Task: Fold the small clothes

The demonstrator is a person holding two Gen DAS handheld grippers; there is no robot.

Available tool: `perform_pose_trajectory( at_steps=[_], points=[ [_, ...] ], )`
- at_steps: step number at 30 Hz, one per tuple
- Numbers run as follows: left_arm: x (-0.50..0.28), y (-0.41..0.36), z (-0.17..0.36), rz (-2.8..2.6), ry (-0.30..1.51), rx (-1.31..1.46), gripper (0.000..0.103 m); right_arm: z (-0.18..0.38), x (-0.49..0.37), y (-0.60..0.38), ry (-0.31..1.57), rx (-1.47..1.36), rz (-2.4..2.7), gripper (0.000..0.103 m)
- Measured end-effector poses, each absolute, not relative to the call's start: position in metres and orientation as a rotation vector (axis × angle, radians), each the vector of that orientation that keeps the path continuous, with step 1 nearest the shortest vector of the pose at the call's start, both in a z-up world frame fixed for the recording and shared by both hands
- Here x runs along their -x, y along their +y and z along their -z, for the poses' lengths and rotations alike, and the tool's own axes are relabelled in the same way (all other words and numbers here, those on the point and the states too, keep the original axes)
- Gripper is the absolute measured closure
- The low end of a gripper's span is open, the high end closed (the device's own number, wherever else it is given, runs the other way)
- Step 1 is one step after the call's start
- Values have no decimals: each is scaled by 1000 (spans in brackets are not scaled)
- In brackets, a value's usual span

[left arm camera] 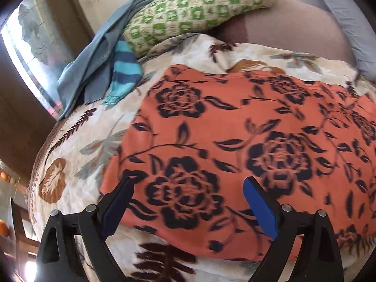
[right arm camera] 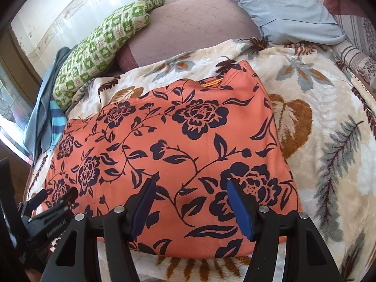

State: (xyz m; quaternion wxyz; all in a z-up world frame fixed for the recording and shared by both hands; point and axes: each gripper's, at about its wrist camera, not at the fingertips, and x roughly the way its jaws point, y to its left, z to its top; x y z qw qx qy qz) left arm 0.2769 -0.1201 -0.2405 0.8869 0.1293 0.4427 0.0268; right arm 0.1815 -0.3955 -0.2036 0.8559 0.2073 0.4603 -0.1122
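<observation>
Two black claws are being held wide apart-fingered, gripping nothing: the left claw and right claw above the orange, black-flowered folded garment, which is lying flat on the cream leaf-patterned plush blanket.

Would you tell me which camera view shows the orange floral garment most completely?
The right wrist view: the orange floral garment lies nearly whole on the blanket, its far, near and right edges visible. In the left wrist view the garment is blurred and runs past the frame's right edge.
</observation>
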Motion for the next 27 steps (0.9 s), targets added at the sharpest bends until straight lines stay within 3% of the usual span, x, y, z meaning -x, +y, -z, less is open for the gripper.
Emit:
perform_pose_trajectory(
  at_steps=[4, 8, 13, 27],
  points=[
    [-292, -93, 251, -168, 891, -355, 9, 229, -193, -386, 1103, -376, 251, 37],
    [-290, -96, 254, -155, 884, -423, 8, 225, -195, -377, 1096, -320, 261, 36],
    [-271, -110, 229, -92, 835, -418, 9, 205, -187, -386, 978, -429, 228, 36],
    [-205, -125, 134, 25, 625, -377, 9, 158, -177, -349, 784, -339, 169, 36]
  ],
)
